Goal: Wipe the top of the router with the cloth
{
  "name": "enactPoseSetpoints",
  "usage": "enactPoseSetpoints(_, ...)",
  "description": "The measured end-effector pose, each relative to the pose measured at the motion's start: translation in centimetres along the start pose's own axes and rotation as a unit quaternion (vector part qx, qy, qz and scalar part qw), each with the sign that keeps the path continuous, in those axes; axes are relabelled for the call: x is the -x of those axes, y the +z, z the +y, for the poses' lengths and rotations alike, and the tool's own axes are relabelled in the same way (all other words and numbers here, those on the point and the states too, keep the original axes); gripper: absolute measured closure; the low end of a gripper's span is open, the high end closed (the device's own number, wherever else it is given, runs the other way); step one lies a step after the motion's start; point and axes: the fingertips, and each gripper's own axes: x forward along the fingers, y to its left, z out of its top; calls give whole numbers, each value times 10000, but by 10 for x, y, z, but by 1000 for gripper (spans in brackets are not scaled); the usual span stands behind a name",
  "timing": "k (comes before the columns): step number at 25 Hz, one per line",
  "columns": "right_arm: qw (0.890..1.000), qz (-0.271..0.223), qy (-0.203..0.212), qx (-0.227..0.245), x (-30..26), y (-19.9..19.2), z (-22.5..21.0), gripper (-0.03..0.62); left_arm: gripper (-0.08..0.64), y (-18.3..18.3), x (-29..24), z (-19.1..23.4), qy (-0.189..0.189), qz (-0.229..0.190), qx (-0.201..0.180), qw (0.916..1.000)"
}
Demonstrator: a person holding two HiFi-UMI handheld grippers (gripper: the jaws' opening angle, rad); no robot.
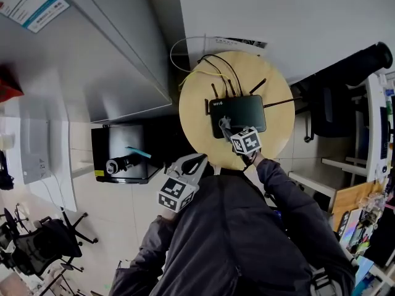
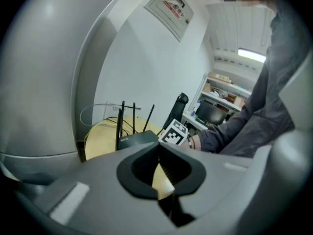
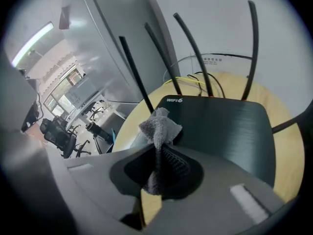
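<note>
My right tool [image 3: 157, 150] is clenched on the cloth [image 3: 159, 125], a small grey terry rag pinched at a fold, with a loose tuft standing ahead of the jaws. It sits over the router's [image 3: 220, 124] near left corner, just left of centre in the right gripper view. Whether the tuft touches the lid, I cannot tell.

I judge the cloth light, soft and floppy, so it should drag better than it pushes. The router looks like a light, hard plastic slab. It may skate on the round wooden table [image 3: 288, 151], and the thin antennas [image 3: 195, 48] along its far edge look easy to knock. If it needs steadying, I would take it by a side edge.

My left tool [image 2: 157, 153] is closed on nothing, low in the head view and well apart from the router.

There is no container on the table. A dark boxy unit [image 1: 120, 156] on the floor, left of centre in the head view, carries a cylinder-like item I cannot identify.
</note>
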Motion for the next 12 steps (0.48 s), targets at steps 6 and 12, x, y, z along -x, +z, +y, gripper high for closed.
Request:
enactPoseSetpoints(6, 9976, 56, -653, -203, 42, -27, -75, 563, 560, 5, -10, -3, -236, -72, 25, 9997)
enactPoseSetpoints(12, 9896, 41, -1346, -508, 80, -52, -142, 563, 560, 6, -14, -2, -346, -90, 82, 9993)
